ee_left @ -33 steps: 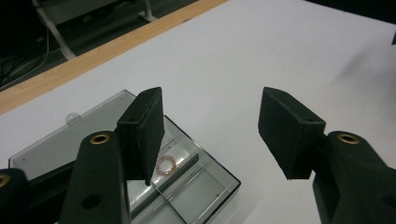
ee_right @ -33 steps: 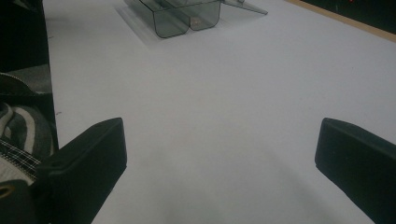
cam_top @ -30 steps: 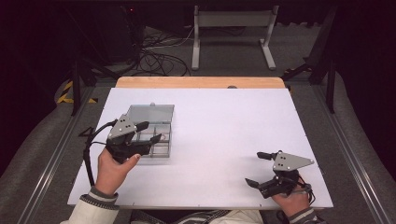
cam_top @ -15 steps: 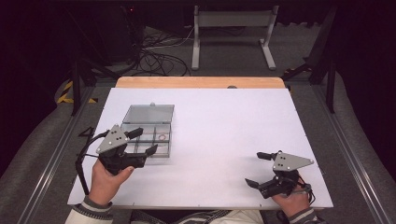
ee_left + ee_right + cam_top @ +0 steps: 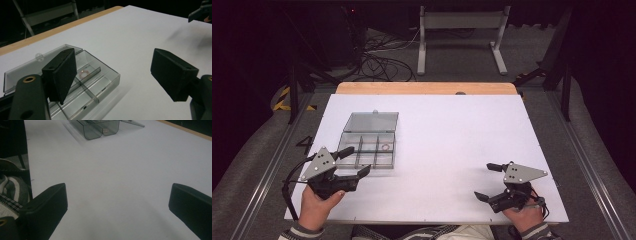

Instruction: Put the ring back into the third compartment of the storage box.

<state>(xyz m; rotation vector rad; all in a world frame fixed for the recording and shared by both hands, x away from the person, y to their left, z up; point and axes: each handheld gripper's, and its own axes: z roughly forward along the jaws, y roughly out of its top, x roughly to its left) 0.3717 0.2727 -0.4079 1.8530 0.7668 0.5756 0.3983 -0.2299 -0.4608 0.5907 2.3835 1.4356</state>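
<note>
Here, one clear compartment box (image 5: 368, 148) with one small ring (image 5: 385, 147) sits at ten o'clock on the desk (image 5: 462, 145); the left claw (image 5: 353, 162), just opened, and the right claw (image 5: 484, 181) both gape empty.

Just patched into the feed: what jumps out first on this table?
The clear compartment box on the left half of the white table, its lid folded open behind it and a small pinkish ring in one right-hand compartment. The left gripper sits just in front of it, jaws wide with nothing between them; the right gripper rests open at the near right corner.
</note>
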